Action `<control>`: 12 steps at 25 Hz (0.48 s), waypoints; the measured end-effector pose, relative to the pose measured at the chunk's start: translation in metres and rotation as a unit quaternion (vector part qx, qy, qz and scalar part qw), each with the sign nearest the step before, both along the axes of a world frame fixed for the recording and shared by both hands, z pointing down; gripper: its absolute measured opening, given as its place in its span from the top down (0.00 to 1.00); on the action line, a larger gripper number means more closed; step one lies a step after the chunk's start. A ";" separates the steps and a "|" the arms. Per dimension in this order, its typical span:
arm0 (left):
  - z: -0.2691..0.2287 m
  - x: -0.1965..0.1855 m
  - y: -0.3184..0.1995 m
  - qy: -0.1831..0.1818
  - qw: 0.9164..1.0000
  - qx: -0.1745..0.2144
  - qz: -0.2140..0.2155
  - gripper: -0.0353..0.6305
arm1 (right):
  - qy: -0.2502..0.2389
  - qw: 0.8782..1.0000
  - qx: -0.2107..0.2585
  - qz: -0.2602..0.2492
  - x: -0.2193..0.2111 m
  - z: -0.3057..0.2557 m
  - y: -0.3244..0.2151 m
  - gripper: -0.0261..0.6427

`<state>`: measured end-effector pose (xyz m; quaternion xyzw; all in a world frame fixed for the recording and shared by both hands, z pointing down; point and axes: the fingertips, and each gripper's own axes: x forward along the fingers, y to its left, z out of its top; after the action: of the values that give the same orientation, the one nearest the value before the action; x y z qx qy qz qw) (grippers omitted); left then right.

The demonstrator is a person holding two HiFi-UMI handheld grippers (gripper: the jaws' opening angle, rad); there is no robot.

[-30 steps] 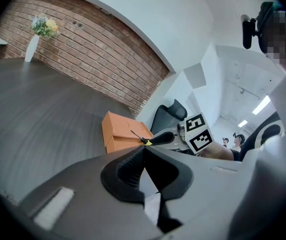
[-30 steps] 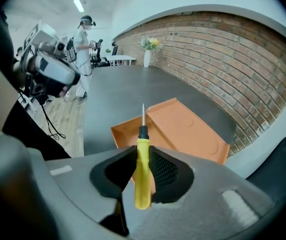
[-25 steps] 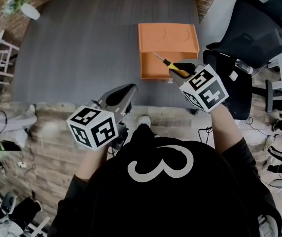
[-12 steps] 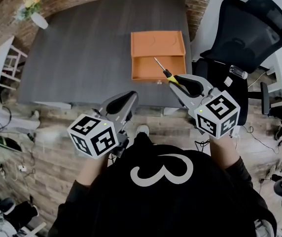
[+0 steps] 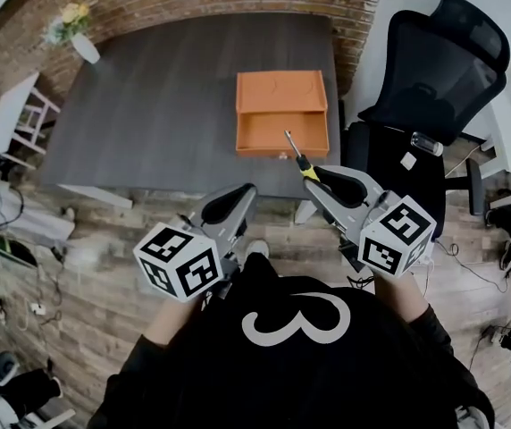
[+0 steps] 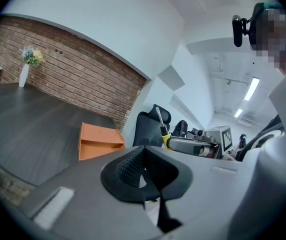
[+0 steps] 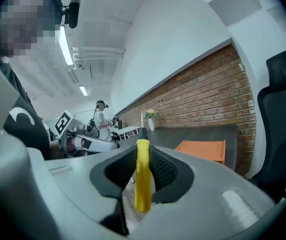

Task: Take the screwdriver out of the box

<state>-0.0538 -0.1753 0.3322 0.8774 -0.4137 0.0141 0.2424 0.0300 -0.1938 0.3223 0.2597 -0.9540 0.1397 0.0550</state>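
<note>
The orange box (image 5: 281,113) lies open on the dark grey table (image 5: 166,96), near its right end. My right gripper (image 5: 321,177) is shut on the yellow-handled screwdriver (image 5: 298,157), held off the table's near edge with its shaft pointing toward the box. In the right gripper view the yellow handle (image 7: 143,179) stands upright between the pads, with the box (image 7: 205,150) far behind. My left gripper (image 5: 240,193) hangs beside it to the left, jaws together and empty (image 6: 144,156). The left gripper view shows the screwdriver (image 6: 162,125) sticking up from the right gripper (image 6: 183,145).
A black office chair (image 5: 434,70) stands right of the table. A vase of flowers (image 5: 75,27) sits at the table's far left corner by the brick wall. A small white table (image 5: 10,114) stands to the left. A person (image 7: 100,116) stands far off.
Both grippers have drawn back from the table toward my body. The screwdriver went from over the box to a spot past the table's near edge, and the box now looks farther away.
</note>
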 end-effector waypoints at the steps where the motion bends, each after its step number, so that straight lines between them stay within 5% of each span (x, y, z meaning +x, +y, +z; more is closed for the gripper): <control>1: -0.003 0.001 0.003 0.000 1.000 0.004 0.000 0.93 | -0.004 1.000 0.001 0.002 0.001 -0.002 0.002 0.84; 12: -0.019 0.004 0.018 -0.003 1.000 0.030 0.002 0.93 | -0.017 1.000 0.017 0.003 -0.001 -0.011 0.019 0.84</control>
<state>-0.0494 -0.1575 0.3129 0.8852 -0.4129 0.0045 0.2145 0.0286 -0.1753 0.3112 0.2612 -0.9561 0.1281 0.0340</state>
